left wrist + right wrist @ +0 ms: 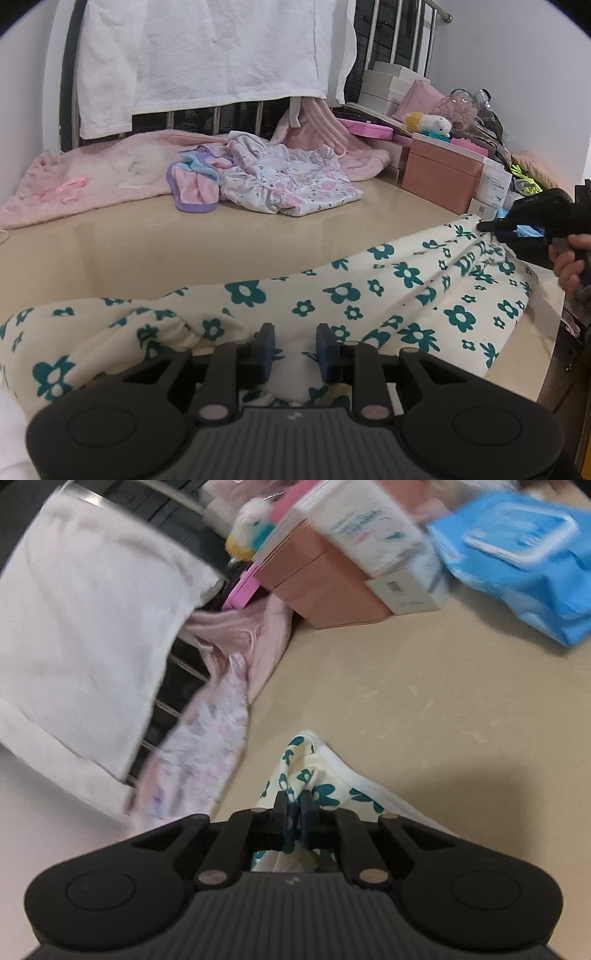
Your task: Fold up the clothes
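Observation:
A cream garment with teal flowers (369, 291) lies spread across the beige tabletop (184, 251), from the near left to the far right. My left gripper (294, 343) is low over its near edge, open, with the blue pads (266, 345) apart and cream cloth bunched between them. My right gripper (491, 226) is at the far right end of the garment, held by a person's hand (569, 266). In the right wrist view it (295, 806) is shut on a gathered edge of the same garment (325, 779), lifting it slightly off the tabletop (424, 701).
A pile of pink floral clothes (288, 181) and a pink blanket (92, 177) lie at the back, below a white towel (221, 55) hung on a rail. Boxes (439, 173), a plush toy (432, 123) and a blue wipes pack (517, 554) crowd the right side. The table edge (535, 350) runs near right.

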Tool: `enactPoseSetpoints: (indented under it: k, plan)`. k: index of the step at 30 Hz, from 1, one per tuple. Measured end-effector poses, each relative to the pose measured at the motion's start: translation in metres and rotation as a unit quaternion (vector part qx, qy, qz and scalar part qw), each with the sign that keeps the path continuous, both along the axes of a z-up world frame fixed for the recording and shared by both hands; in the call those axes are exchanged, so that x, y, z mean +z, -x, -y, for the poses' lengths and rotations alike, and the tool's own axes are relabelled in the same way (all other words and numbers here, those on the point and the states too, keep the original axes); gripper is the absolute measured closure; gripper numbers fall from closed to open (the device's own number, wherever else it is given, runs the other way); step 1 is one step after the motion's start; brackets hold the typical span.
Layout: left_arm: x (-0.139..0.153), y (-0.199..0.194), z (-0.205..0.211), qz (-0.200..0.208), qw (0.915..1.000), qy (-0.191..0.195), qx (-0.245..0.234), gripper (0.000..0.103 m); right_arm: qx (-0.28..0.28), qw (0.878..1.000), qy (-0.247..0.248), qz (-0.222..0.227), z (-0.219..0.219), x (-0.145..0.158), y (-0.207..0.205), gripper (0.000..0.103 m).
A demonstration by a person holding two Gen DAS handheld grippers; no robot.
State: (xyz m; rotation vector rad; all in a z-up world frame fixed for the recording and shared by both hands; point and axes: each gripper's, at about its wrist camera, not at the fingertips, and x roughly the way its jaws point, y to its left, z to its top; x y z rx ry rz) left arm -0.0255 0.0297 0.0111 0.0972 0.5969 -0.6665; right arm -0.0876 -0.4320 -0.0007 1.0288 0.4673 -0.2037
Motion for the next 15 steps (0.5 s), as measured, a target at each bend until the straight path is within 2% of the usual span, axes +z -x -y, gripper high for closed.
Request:
enactPoseSetpoints:
  k: [2, 5, 7, 9, 11, 13, 14, 15]
  plan:
    - [0.000, 0.000, 0.000, -0.001, 1.0000, 0.001, 0.000, 0.080, 0.013, 1.000, -0.017, -0.006, 0.008, 0.001, 0.008, 0.085]
    - [-0.001, 0.001, 0.001, 0.002, 1.0000, -0.002, 0.001, 0.080, 0.022, 0.996, 0.082, -0.003, 0.002, 0.028, 0.033, 0.068]
    - [-0.001, 0.000, 0.000, 0.002, 1.0000, -0.001, 0.001, 0.080, 0.043, 0.987, 0.155, -0.020, -0.008, 0.041, 0.041, 0.067]
    - [-0.001, 0.000, 0.000, 0.001, 1.0000, -0.001, 0.001, 0.080, 0.082, 0.977, 0.195, -0.039, -0.021, 0.042, 0.038, 0.068]
    - [-0.001, 0.000, 0.001, 0.002, 1.0000, -0.002, 0.001, 0.080, 0.123, 0.964, 0.229, -0.059, -0.037, 0.034, 0.031, 0.085]
    - [0.000, 0.000, 0.001, 0.002, 1.0000, -0.003, 0.002, 0.080, 0.119, 0.953, 0.268, -0.082, -0.046, 0.020, 0.022, 0.097]
    - [0.001, 0.000, 0.001, -0.001, 1.0000, -0.006, 0.001, 0.080, 0.118, 0.949, 0.278, -0.086, -0.049, 0.019, 0.023, 0.102]
    - [0.004, -0.001, 0.001, -0.012, 0.9999, -0.012, 0.001, 0.080, 0.116, 0.950, 0.279, -0.080, -0.050, 0.025, 0.029, 0.102]
